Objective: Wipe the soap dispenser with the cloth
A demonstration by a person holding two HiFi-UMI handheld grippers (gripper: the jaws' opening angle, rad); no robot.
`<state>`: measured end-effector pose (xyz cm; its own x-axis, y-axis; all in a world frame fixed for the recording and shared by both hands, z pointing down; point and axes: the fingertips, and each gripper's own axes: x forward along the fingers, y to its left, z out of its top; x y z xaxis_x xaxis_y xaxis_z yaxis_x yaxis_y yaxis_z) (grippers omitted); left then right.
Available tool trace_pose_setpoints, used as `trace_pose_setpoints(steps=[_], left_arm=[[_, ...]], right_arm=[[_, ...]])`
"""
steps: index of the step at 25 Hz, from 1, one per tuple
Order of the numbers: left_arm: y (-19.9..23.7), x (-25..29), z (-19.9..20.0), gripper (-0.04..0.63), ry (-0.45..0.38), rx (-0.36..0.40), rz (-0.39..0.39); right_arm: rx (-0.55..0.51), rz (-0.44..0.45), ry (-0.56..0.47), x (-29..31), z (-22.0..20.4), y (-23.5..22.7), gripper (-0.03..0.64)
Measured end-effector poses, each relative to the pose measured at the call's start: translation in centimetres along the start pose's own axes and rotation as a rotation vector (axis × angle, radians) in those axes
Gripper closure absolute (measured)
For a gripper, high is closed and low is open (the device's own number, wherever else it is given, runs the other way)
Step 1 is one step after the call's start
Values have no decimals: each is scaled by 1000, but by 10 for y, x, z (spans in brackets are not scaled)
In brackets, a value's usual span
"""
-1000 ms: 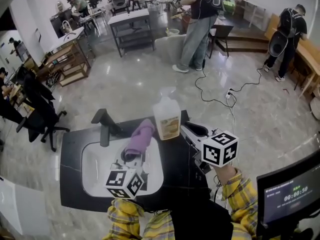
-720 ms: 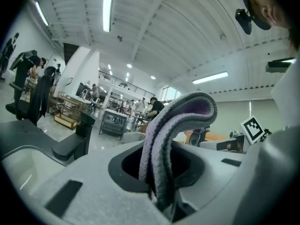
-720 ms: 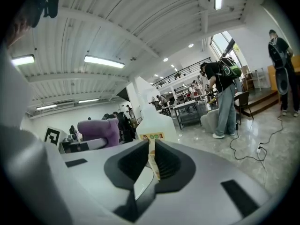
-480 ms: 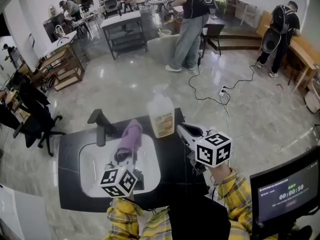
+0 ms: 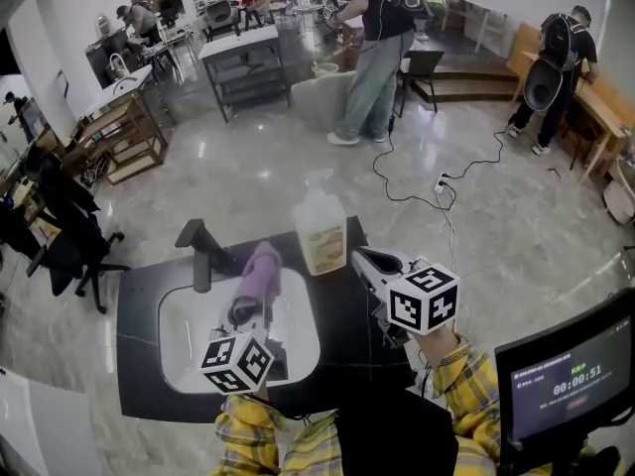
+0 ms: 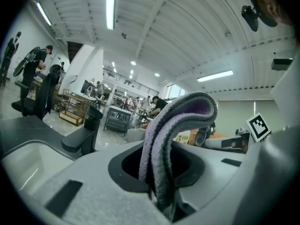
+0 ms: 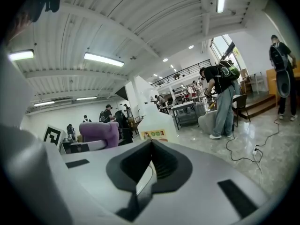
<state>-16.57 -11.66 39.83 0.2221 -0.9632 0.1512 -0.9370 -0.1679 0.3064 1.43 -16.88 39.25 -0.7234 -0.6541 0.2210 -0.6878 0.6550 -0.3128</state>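
Note:
The soap dispenser (image 5: 322, 229), a clear bottle with an orange label, stands on the black counter's far edge. A purple cloth (image 5: 260, 270) hangs over the sink, and my left gripper (image 5: 246, 313) is shut on its near end. In the left gripper view the cloth (image 6: 180, 121) rises out of the jaws of that gripper (image 6: 160, 198) and folds over. My right gripper (image 5: 364, 260) is just right of the dispenser; its jaws have just been closing and are shut on nothing. The right gripper view shows the dispenser (image 7: 152, 124) ahead of that gripper (image 7: 150, 165) and the cloth (image 7: 100, 132) to its left.
A white sink basin (image 5: 189, 337) is set in the black counter (image 5: 347, 337), with a black faucet (image 5: 203, 250) at its far left. A monitor (image 5: 561, 375) stands at the right. People, desks, a cable and an office chair (image 5: 74, 241) are on the floor beyond.
The right gripper's jaws have closed with nothing between them. The left gripper still holds the cloth over the sink. Both hands have stayed about where they were.

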Motion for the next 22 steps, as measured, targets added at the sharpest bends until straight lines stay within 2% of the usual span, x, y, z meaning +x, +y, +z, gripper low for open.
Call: trace_pose_setpoints(steps=[12, 18, 22], left_arm=[[0, 3, 6, 523, -6, -4, -1], [4, 10, 10, 523, -1, -23, 23], [11, 9, 2, 523, 1, -27, 22]], right_arm=[[14, 8, -9, 4, 4, 2, 611], [23, 19, 1, 12, 10, -1, 612], [19, 29, 3, 17, 2, 4, 612]])
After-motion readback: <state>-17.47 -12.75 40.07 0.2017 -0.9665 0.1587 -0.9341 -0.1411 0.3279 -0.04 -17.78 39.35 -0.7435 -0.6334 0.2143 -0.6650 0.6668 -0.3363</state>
